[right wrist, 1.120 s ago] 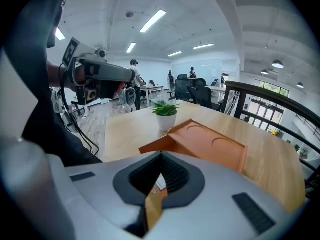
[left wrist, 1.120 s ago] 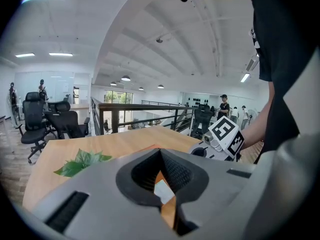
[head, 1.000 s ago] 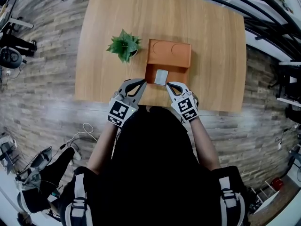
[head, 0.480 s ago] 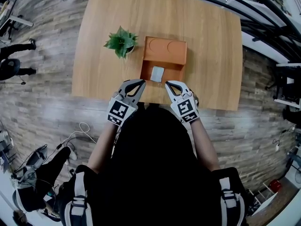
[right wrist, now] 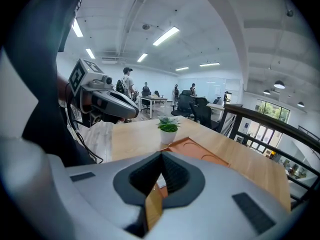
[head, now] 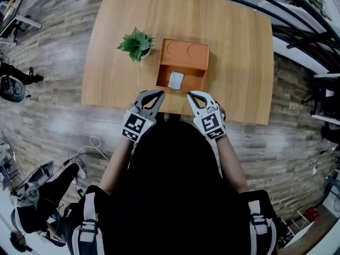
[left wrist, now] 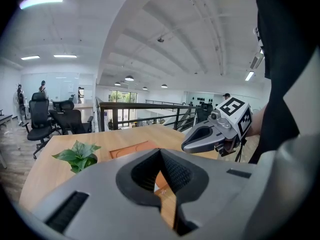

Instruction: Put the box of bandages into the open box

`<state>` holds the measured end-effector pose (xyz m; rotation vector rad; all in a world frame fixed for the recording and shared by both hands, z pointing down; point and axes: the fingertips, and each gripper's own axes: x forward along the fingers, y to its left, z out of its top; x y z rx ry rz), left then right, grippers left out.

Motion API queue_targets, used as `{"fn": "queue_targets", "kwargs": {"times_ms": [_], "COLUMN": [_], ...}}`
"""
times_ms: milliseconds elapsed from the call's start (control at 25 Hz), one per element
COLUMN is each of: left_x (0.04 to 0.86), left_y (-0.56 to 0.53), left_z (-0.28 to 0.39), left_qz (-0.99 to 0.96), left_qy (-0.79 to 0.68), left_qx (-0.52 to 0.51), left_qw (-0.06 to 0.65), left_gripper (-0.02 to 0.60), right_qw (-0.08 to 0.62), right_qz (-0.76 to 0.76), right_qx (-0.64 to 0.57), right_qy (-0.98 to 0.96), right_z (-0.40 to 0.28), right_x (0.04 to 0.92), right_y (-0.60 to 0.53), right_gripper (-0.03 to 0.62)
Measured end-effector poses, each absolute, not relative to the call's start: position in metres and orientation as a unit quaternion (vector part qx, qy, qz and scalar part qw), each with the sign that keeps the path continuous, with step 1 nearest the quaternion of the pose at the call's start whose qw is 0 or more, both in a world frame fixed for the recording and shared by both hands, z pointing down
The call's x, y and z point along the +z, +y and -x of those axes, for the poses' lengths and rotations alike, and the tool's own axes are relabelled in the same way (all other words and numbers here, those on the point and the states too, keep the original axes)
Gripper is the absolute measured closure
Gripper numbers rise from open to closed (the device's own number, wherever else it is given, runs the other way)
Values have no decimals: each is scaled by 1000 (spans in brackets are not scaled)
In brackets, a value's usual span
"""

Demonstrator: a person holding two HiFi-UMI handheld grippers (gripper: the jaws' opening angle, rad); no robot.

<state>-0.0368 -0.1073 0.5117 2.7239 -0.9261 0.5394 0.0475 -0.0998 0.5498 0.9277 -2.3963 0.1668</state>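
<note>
The orange open box [head: 164, 72] sits on the wooden table [head: 239, 52], its lid [head: 185, 53] folded back flat. A small grey-white box of bandages [head: 176, 79] lies inside it. My left gripper [head: 159, 93] and right gripper [head: 190, 95] hover side by side over the table's near edge, just short of the orange box, both shut and empty. In the left gripper view the shut left gripper [left wrist: 160, 153] points toward the orange box [left wrist: 131, 149], with the right gripper [left wrist: 188, 145] alongside. The right gripper view shows its own shut right gripper [right wrist: 161, 157] and the lid [right wrist: 199, 153].
A small potted plant [head: 136, 43] stands on the table just left of the orange box, also seen as the plant [left wrist: 77, 157] and the plant [right wrist: 168, 127]. Office chairs [left wrist: 50, 121] and a railing [left wrist: 140, 113] lie beyond the table. Wood-look floor surrounds the table.
The orange box with the bandage box inside now sits farther from both grippers; they have drawn back toward the table's near edge. Both stay shut and empty.
</note>
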Motion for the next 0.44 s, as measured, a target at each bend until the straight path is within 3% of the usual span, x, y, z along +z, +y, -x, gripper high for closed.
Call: {"fn": "queue_targets", "kwargs": {"times_ms": [440], "left_x": [509], "left_y": [-96], "left_z": [24], "left_qz": [-923], "left_qy": [-319], "left_qx": [193], "left_qw": [99], "left_gripper": [561], "right_qw": [255], "right_qz": [-339], "right_qx": [62], "right_qy": [-903], "right_z": [-54], "right_x": [544], "right_y": [-91], "right_gripper": [569]}}
